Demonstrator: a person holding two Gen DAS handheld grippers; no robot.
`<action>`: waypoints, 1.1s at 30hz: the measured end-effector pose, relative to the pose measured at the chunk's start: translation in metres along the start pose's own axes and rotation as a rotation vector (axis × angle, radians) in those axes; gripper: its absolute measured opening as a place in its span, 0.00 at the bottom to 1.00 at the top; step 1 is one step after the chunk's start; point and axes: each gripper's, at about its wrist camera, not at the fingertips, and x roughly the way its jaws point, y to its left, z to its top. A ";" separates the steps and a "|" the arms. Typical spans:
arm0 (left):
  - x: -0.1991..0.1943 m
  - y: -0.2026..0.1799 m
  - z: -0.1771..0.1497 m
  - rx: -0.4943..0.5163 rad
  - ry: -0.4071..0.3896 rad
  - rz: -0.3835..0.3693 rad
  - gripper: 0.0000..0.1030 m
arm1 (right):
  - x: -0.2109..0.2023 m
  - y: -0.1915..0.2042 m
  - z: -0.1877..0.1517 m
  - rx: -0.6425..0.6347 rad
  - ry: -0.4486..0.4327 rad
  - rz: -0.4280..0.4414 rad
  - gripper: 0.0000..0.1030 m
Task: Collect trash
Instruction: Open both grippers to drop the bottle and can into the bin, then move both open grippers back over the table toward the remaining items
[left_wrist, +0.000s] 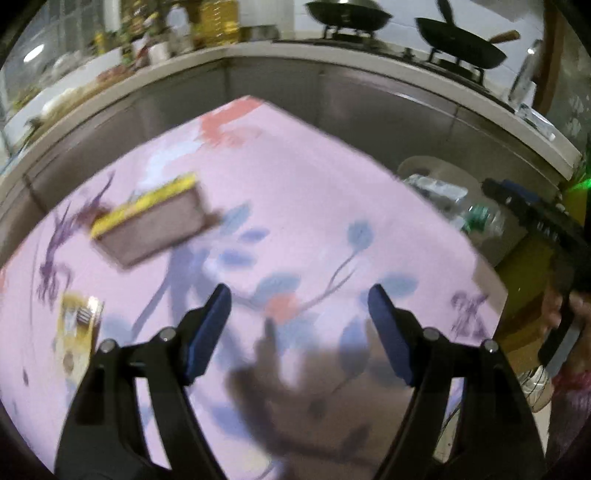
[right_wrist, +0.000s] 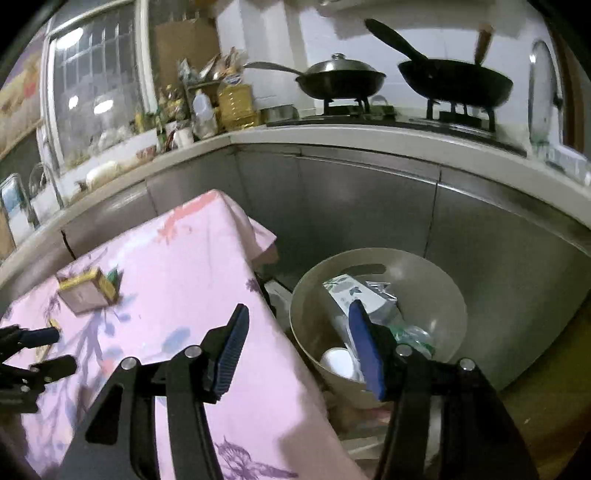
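Observation:
My left gripper (left_wrist: 299, 291) hangs open over a pink flowered tablecloth (left_wrist: 295, 192), with nothing between its blue pads. On the cloth to its upper left lies a brown box with a yellow edge (left_wrist: 147, 225), and a yellow packet (left_wrist: 75, 328) lies at the left. My right gripper (right_wrist: 298, 306) is open and empty above the table's right edge and a beige bin (right_wrist: 436, 280). The bin holds a carton (right_wrist: 351, 291), a white cup (right_wrist: 338, 362) and clear plastic. In the right wrist view the box (right_wrist: 88, 291) sits far left, near my left gripper (right_wrist: 51, 350).
The bin (left_wrist: 424, 166) stands on the floor between the table and steel cabinet fronts (right_wrist: 369, 199). A counter above carries two black pans (right_wrist: 343, 83) on a stove, plus bottles and jars. A hand (left_wrist: 554, 306) grips the right tool's black body (left_wrist: 546, 229).

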 end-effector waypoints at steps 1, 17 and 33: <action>-0.002 0.007 -0.008 -0.015 0.006 -0.001 0.71 | 0.000 -0.003 -0.002 0.019 0.011 -0.002 0.52; -0.074 0.030 -0.059 -0.066 -0.160 0.105 0.71 | -0.051 -0.007 -0.064 0.477 0.081 0.129 0.52; -0.120 0.004 -0.077 0.002 -0.273 0.106 0.85 | -0.137 0.039 -0.075 0.480 -0.039 0.114 0.56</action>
